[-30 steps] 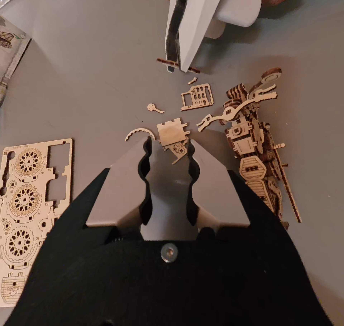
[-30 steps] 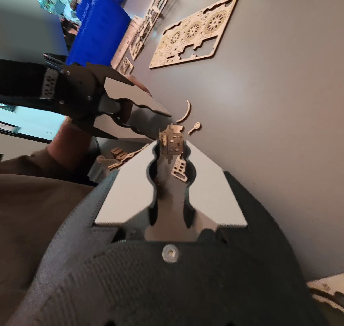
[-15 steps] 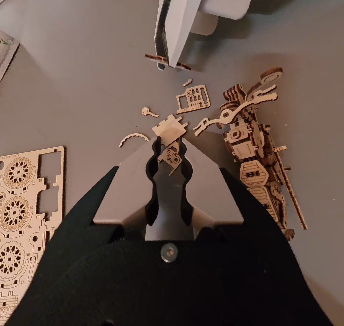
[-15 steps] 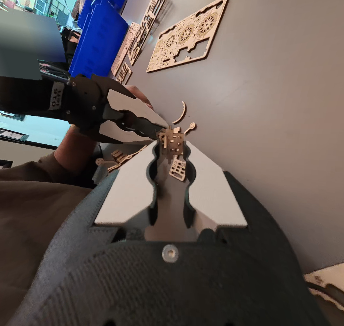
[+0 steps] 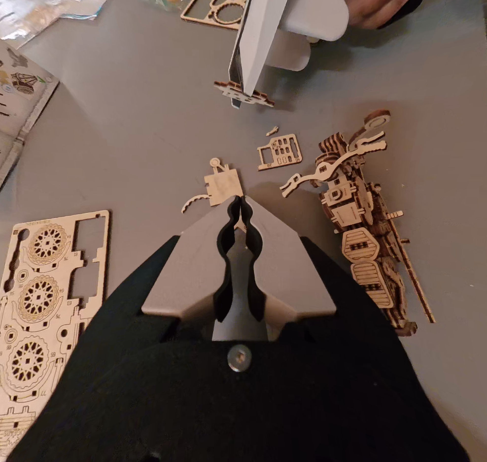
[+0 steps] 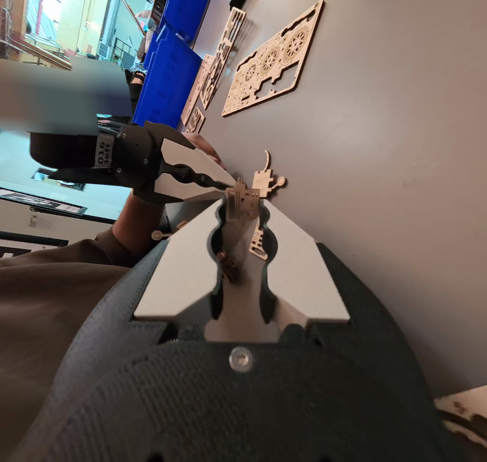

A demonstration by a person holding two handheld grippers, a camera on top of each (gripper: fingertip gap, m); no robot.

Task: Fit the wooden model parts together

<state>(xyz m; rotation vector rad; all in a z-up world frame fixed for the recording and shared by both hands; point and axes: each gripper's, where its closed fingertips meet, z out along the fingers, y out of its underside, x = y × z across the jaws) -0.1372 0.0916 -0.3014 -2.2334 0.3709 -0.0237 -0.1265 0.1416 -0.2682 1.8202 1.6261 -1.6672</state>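
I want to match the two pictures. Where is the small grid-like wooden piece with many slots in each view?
Left wrist view: the slotted piece lies flat on the table, right of centre, between both grippers.
Right wrist view: the same piece shows low between the jaws, partly hidden.
Shared landmark: the wheel sheet.

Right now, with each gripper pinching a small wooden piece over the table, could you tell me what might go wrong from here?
1. The left gripper holds the square notched plate only by its corner, so it may pivot or slip when pushed.
2. The right gripper grips its slotted piece near one edge; a misaligned push could snap a thin tab.
3. A dropped plate could knock the keyhole-shaped piece or curved toothed strip lying close by.
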